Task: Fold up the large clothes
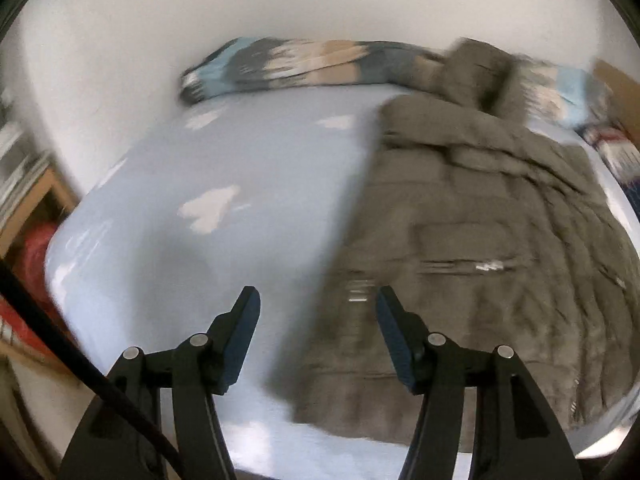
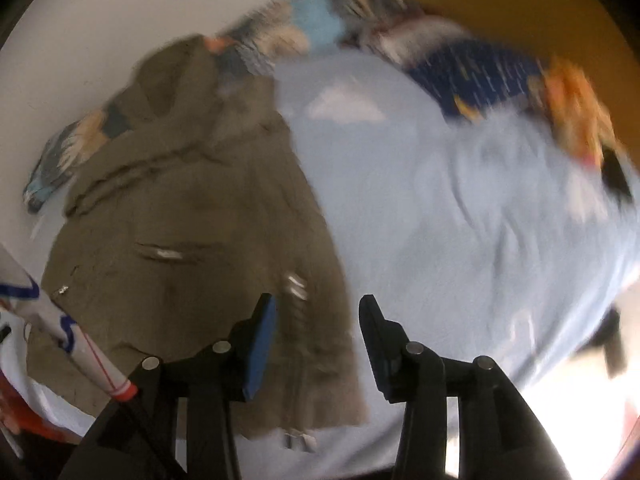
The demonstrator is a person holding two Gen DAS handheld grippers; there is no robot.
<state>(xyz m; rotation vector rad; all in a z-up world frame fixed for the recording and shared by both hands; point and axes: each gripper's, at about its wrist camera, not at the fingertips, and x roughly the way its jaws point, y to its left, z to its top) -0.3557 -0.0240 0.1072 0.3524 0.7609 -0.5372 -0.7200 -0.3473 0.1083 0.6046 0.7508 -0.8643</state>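
Note:
An olive-brown padded coat [image 1: 480,240] lies spread on a bed with a pale blue sheet [image 1: 200,184], its hood toward the wall. In the left wrist view it fills the right half, and my left gripper [image 1: 318,300] hangs open above its near left edge with nothing between its fingers. The right wrist view shows the same coat [image 2: 192,240] on the left of the pale blue sheet [image 2: 460,240]. My right gripper [image 2: 318,306] stands open above the coat's near right edge, holding nothing. Both views are blurred.
A multicoloured blanket [image 1: 304,64] lies rolled along the wall at the head of the bed. A dark blue and orange cloth [image 2: 500,76] lies at the far right. A wooden shelf with red things [image 1: 32,232] stands left of the bed. A sleeve [image 2: 60,320] shows at lower left.

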